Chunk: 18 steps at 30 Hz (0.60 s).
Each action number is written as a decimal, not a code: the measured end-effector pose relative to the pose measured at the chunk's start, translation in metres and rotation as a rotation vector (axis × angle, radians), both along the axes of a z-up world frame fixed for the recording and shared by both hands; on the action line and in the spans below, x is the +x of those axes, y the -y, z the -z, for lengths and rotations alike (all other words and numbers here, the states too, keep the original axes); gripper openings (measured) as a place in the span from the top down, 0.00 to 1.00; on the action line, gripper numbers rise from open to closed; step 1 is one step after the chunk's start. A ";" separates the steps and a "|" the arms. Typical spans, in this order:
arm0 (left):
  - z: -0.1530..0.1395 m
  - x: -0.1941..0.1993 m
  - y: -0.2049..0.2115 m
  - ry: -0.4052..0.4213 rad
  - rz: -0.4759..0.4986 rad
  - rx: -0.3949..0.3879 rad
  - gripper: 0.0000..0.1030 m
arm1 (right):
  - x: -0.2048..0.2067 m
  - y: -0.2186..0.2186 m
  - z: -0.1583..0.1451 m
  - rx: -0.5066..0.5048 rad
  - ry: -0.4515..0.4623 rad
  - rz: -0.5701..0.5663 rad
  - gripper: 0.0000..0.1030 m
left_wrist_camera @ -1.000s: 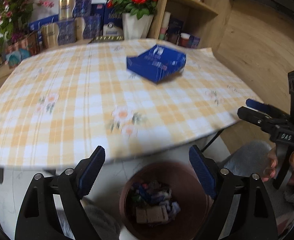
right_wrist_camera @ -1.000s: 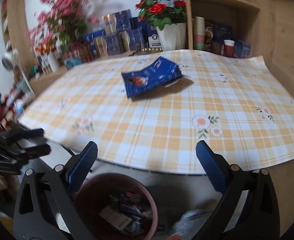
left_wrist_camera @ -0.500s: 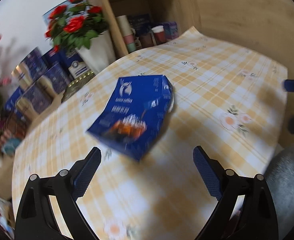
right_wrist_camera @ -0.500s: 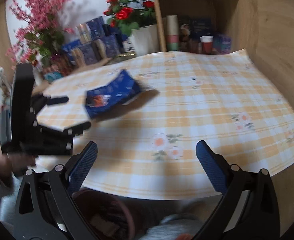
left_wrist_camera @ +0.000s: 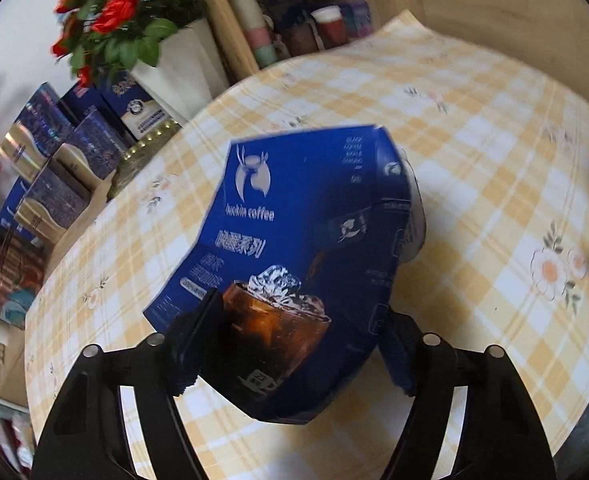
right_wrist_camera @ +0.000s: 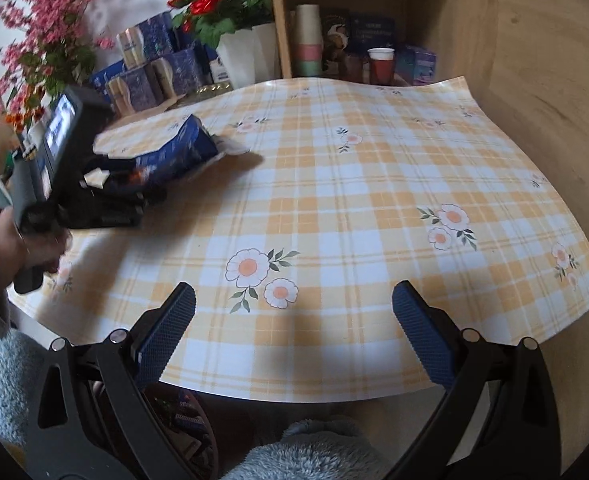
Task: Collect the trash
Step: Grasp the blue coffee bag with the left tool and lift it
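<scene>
A crumpled blue Luckin coffee box (left_wrist_camera: 302,240) lies on the yellow checked tablecloth (left_wrist_camera: 494,152). My left gripper (left_wrist_camera: 294,344) is open with its fingers on either side of the box's near end; I cannot tell if they touch it. From the right wrist view the box (right_wrist_camera: 178,152) and the left gripper's black body (right_wrist_camera: 94,196) are at the table's left. My right gripper (right_wrist_camera: 290,344) is open and empty over the table's front edge. A brown trash bin (right_wrist_camera: 182,420) with wrappers stands on the floor below.
At the table's far side stand a white pot of red flowers (right_wrist_camera: 246,52), blue gift boxes (right_wrist_camera: 154,64) and pink blossoms (right_wrist_camera: 50,28). A wooden shelf (right_wrist_camera: 354,40) holds cups and boxes. A wooden wall (right_wrist_camera: 534,60) bounds the right.
My left gripper rose from over the bin, swung across the table and closed in on the blue box, which now sits between its fingers. My right gripper rose a little and turned left.
</scene>
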<state>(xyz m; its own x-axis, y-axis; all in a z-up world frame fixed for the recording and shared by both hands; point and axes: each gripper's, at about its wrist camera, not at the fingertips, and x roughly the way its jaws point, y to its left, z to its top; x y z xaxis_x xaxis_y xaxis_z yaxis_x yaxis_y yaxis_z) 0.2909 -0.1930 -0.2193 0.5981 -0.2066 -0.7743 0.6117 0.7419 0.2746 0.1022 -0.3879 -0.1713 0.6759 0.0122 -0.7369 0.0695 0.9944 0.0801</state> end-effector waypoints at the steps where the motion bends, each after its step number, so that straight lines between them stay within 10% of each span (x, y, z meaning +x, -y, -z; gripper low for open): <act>1: -0.006 0.000 -0.007 -0.006 0.001 -0.033 0.45 | 0.003 -0.002 0.001 -0.007 -0.008 -0.013 0.06; 18: -0.051 -0.003 -0.170 -0.253 -0.324 -0.712 0.71 | 0.117 -0.110 0.010 -0.554 -0.076 -0.366 0.06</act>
